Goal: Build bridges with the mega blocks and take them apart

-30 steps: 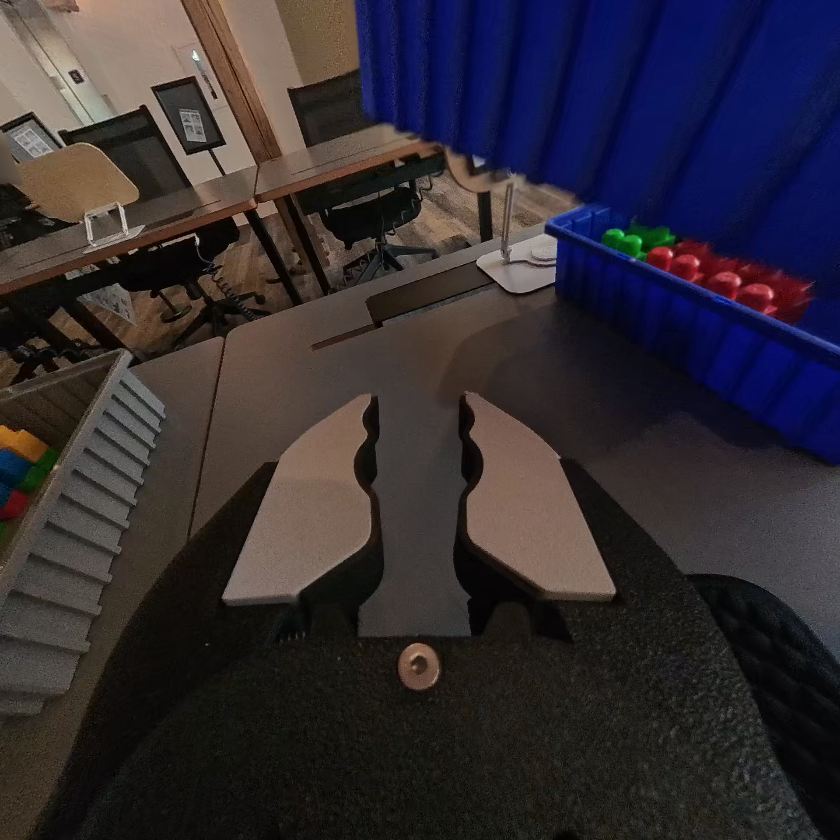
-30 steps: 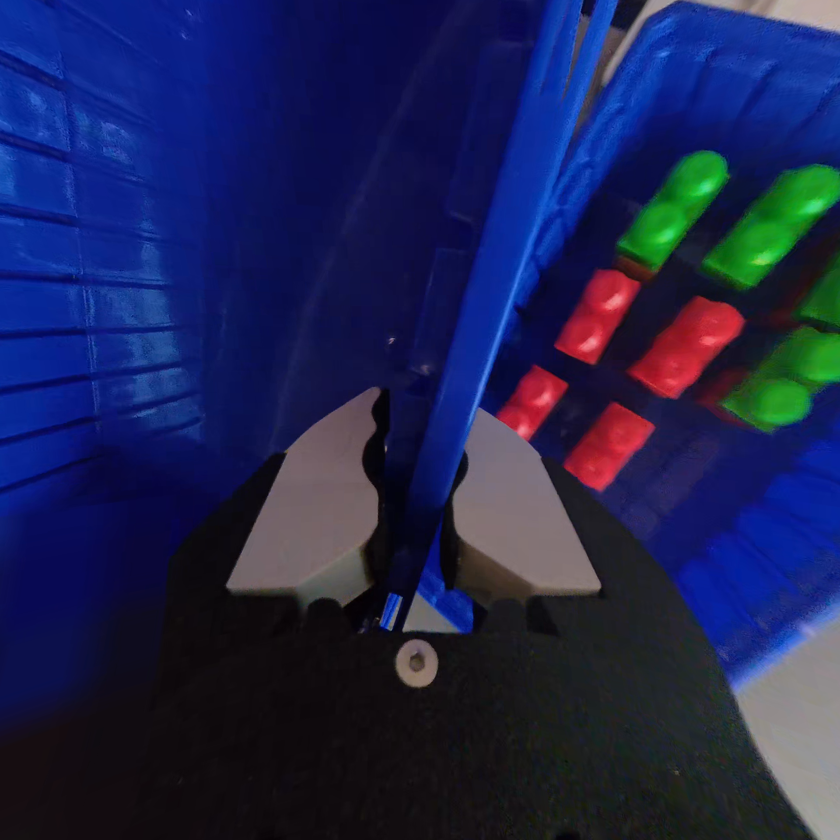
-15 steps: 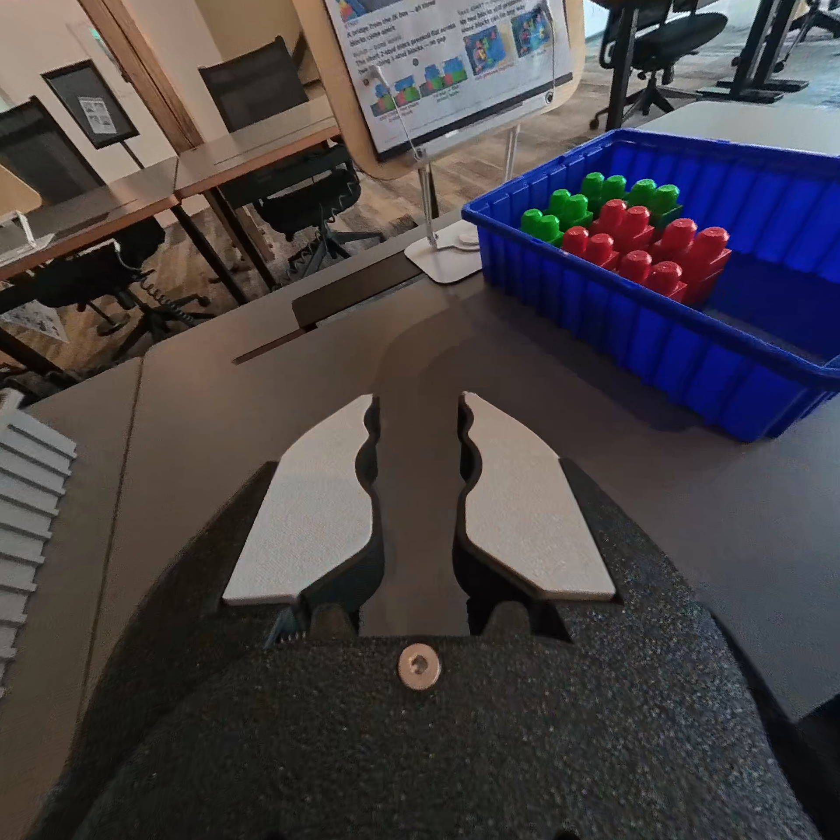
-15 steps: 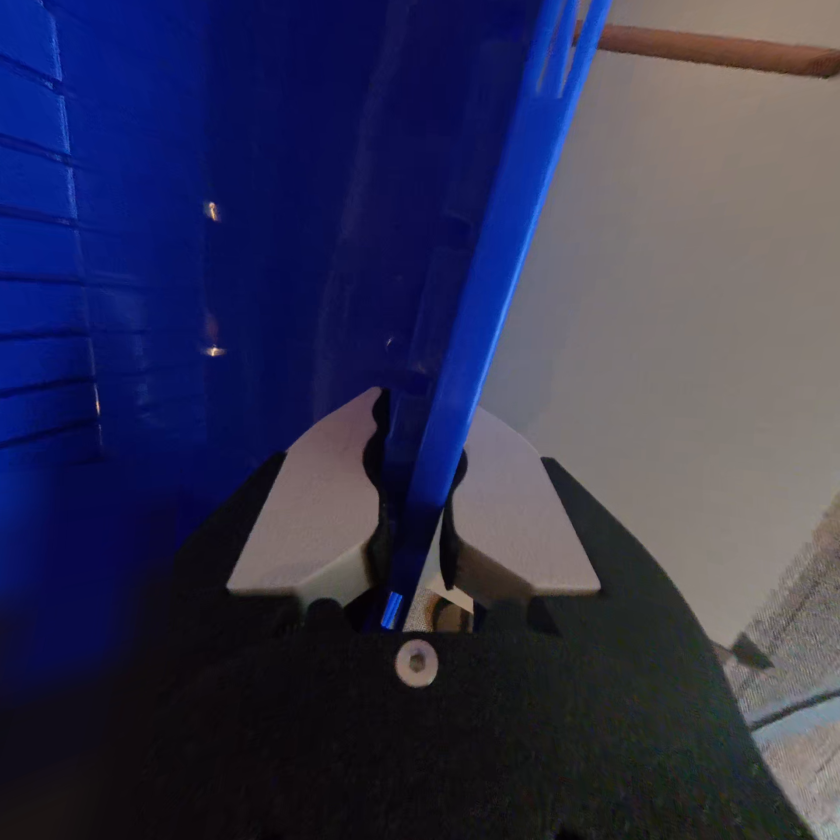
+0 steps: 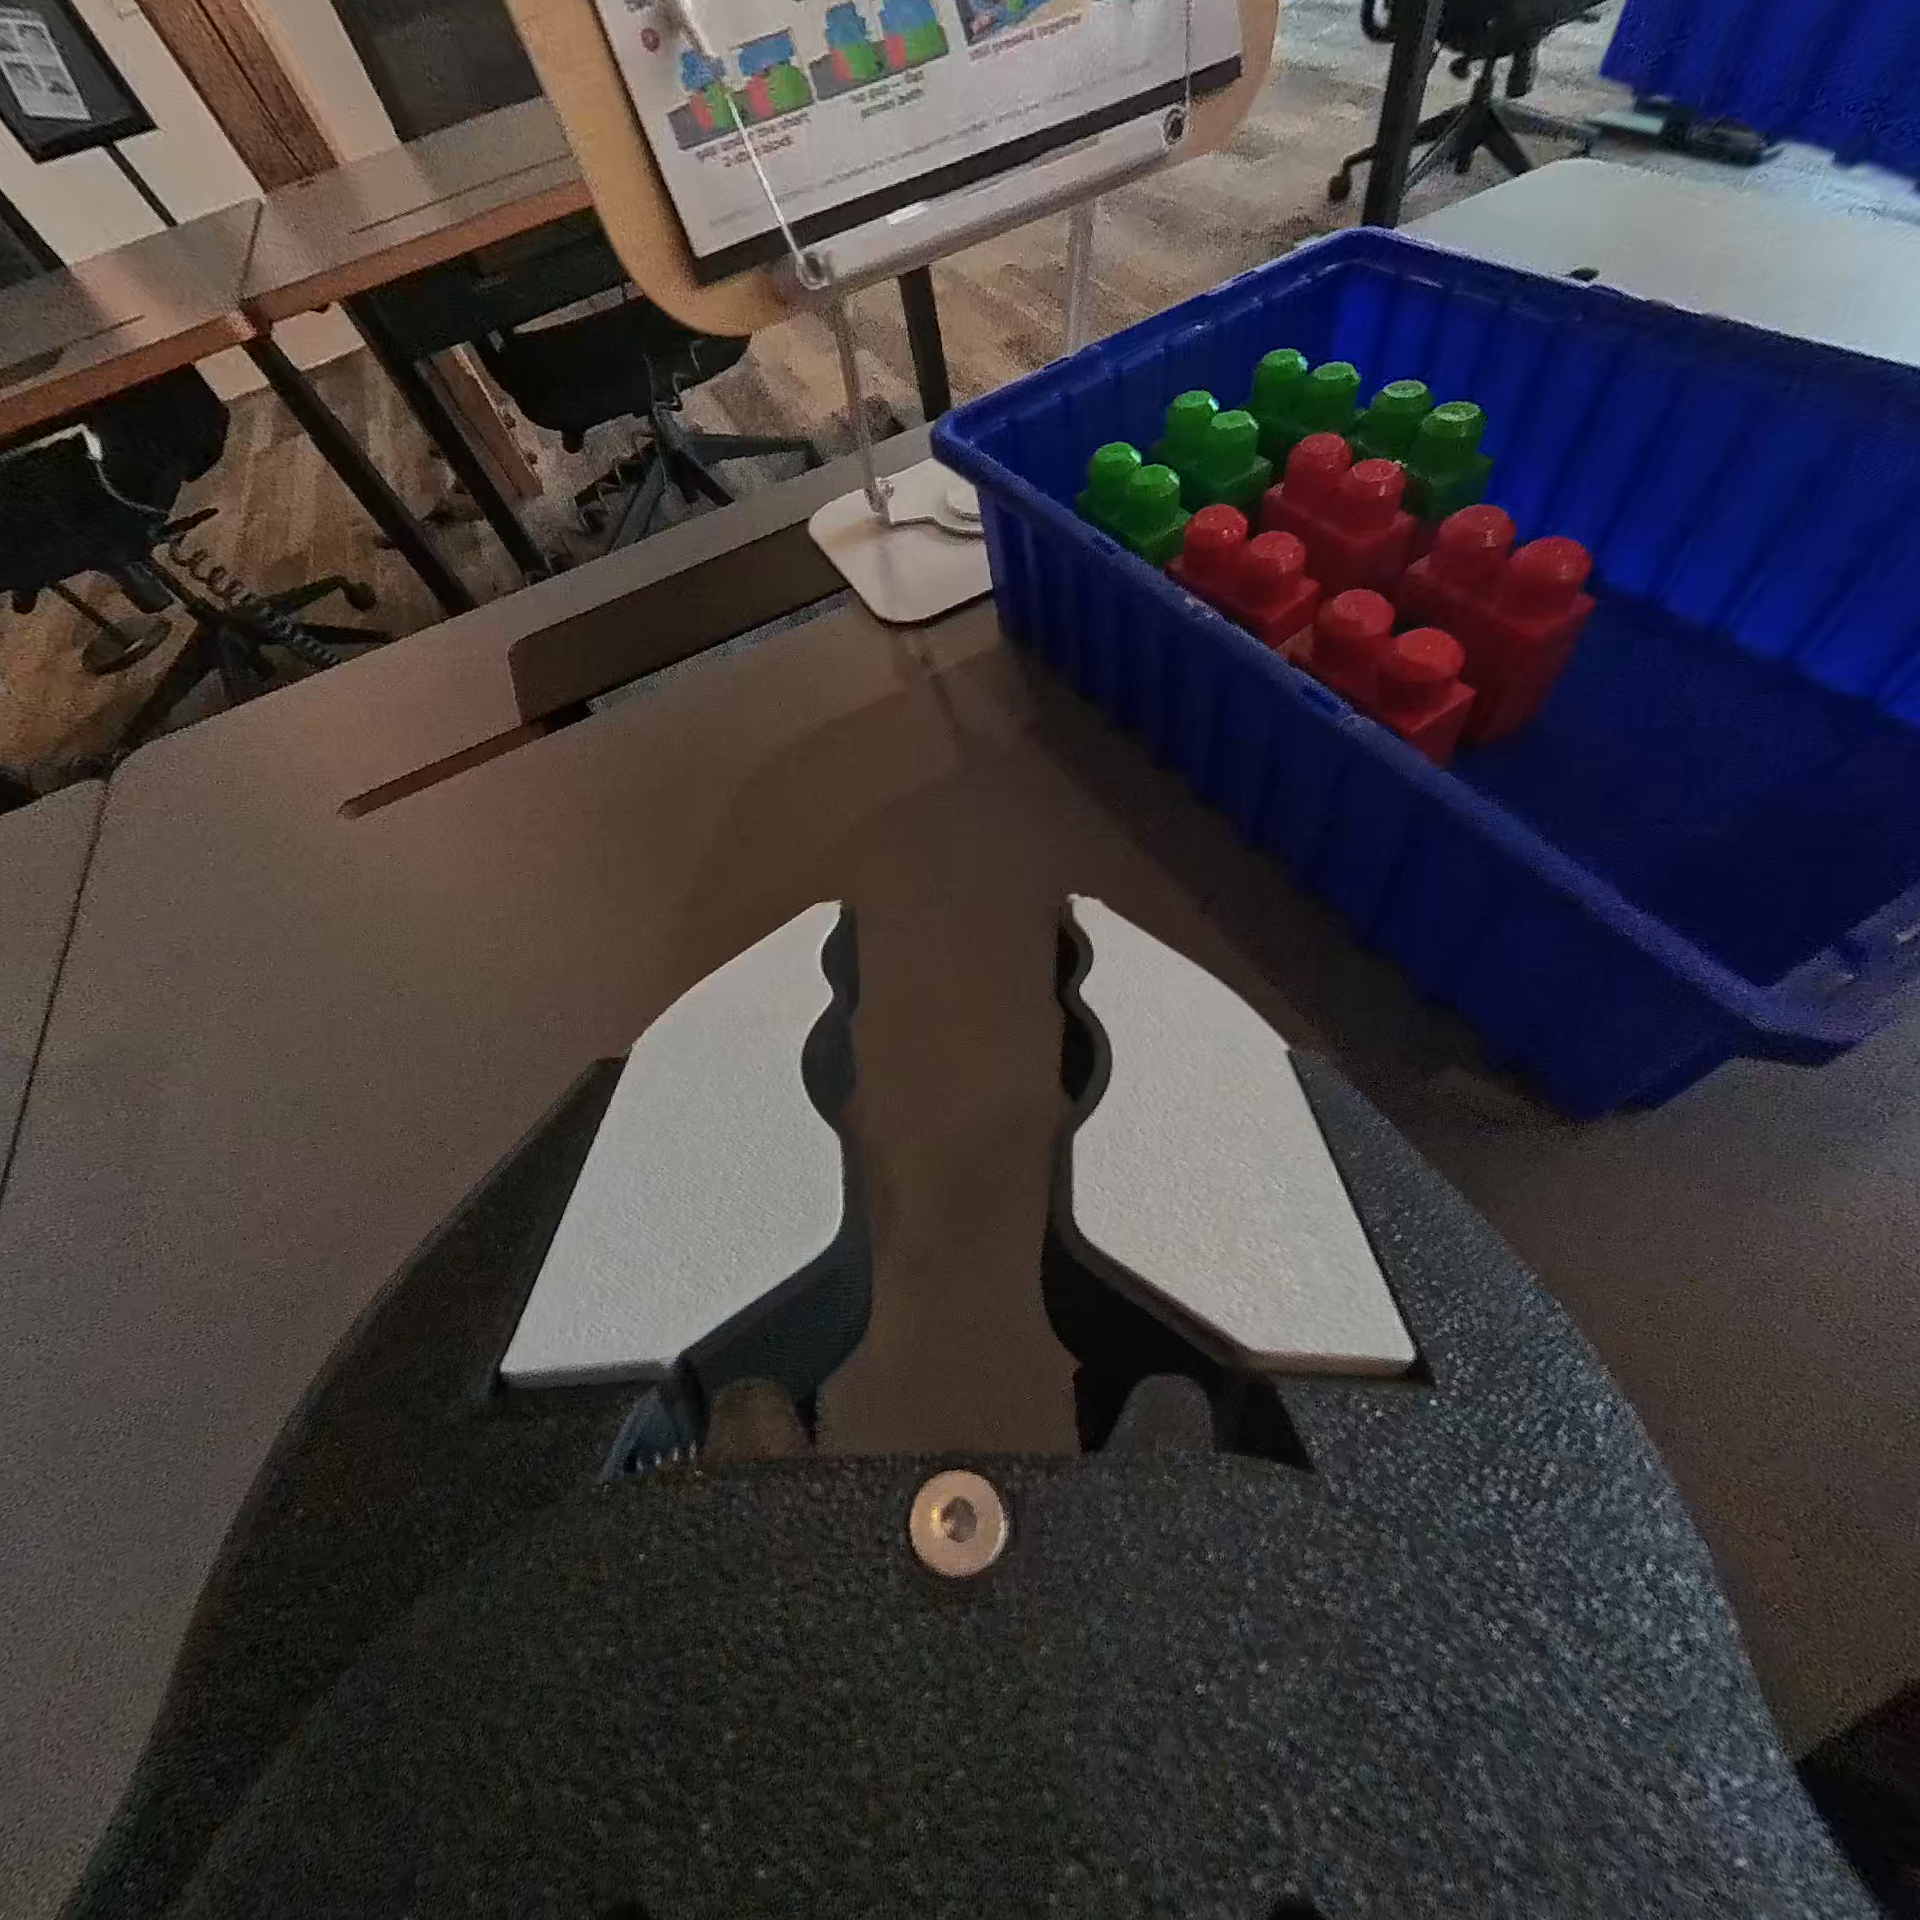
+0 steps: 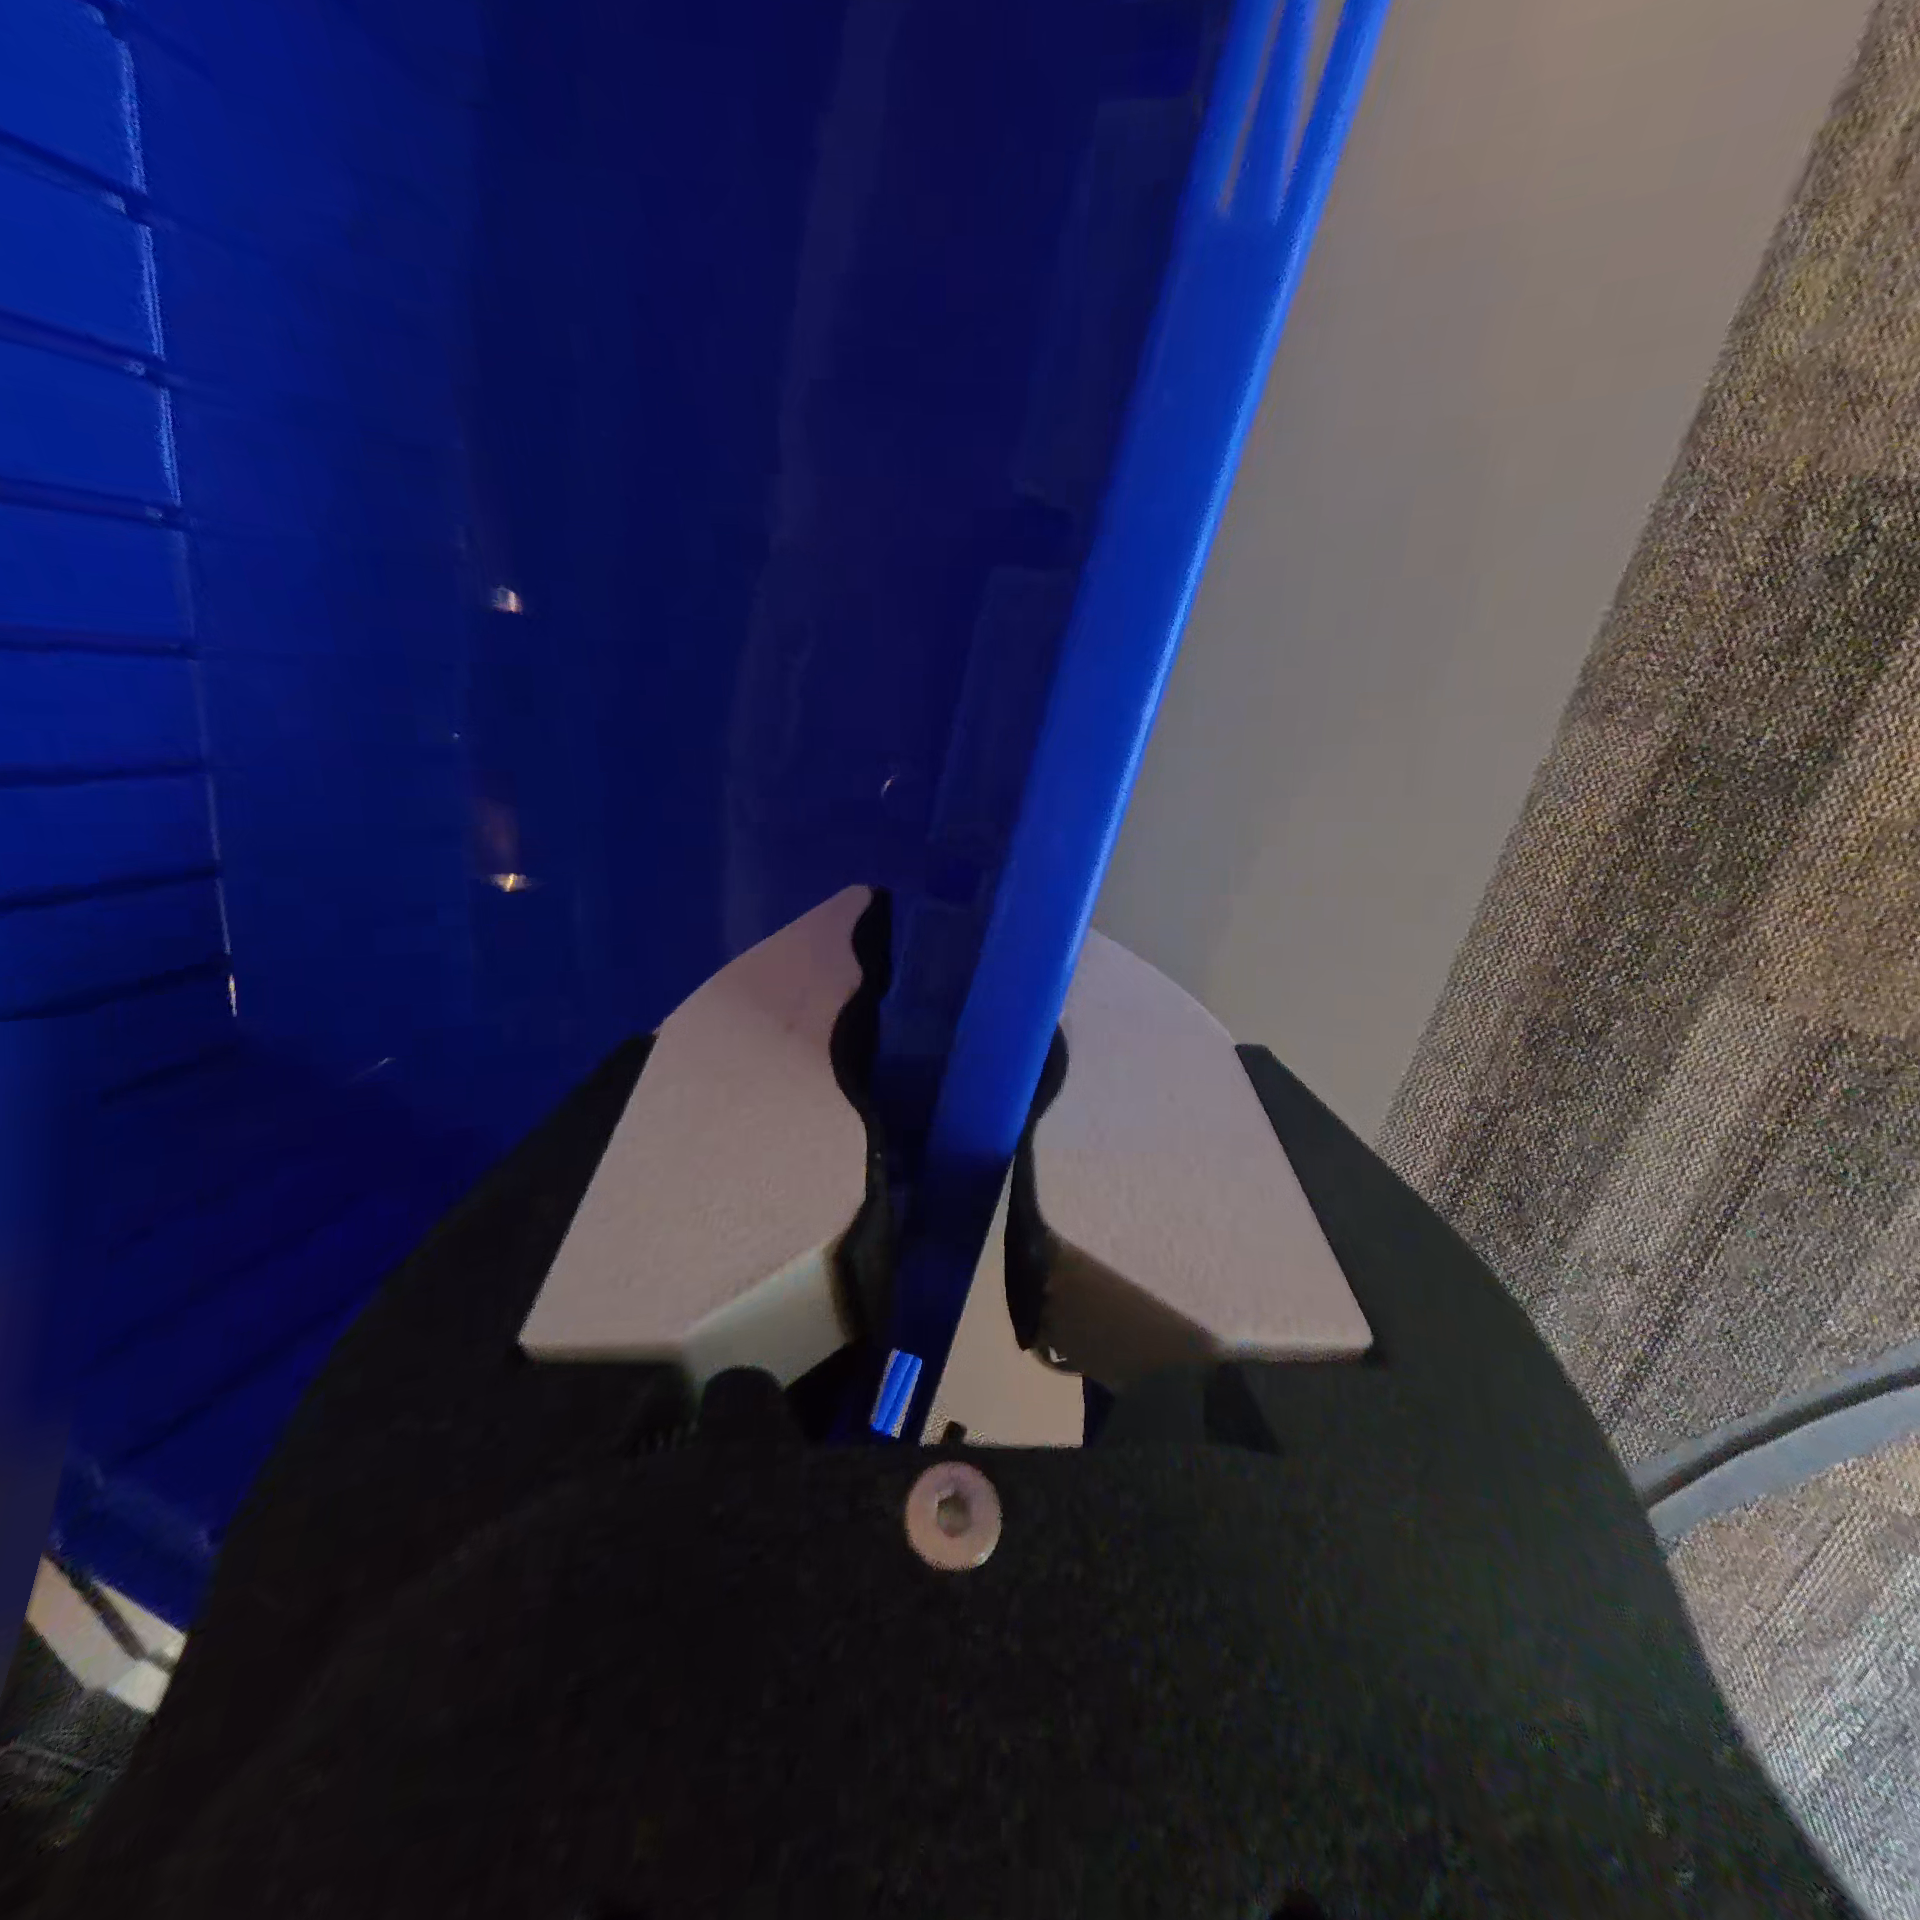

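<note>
A blue bin (image 5: 1455, 883) stands on the dark table at the right in the left wrist view. It holds several green mega blocks (image 5: 1205, 457) and red mega blocks (image 5: 1351, 520), standing studs up at its far end. My left gripper (image 5: 956, 914) is open and empty, low over the table to the left of that bin. My right gripper (image 6: 971, 935) is shut on the rim (image 6: 1143, 623) of a second blue bin (image 6: 416, 520), which fills the left half of the right wrist view. A piece of that bin shows at the top right of the left wrist view (image 5: 1787, 62).
A board with block pictures (image 5: 914, 104) stands on a thin stand whose base (image 5: 904, 551) lies behind the bin. A cable slot (image 5: 644, 644) lies at the table's back. Desks and office chairs stand beyond. Grey carpet (image 6: 1662, 935) shows past the held bin.
The left wrist view has swung right: the grey bin at the left is out of view and the blocks bin is nearer. The right gripper carried the held bin away from above the blocks.
</note>
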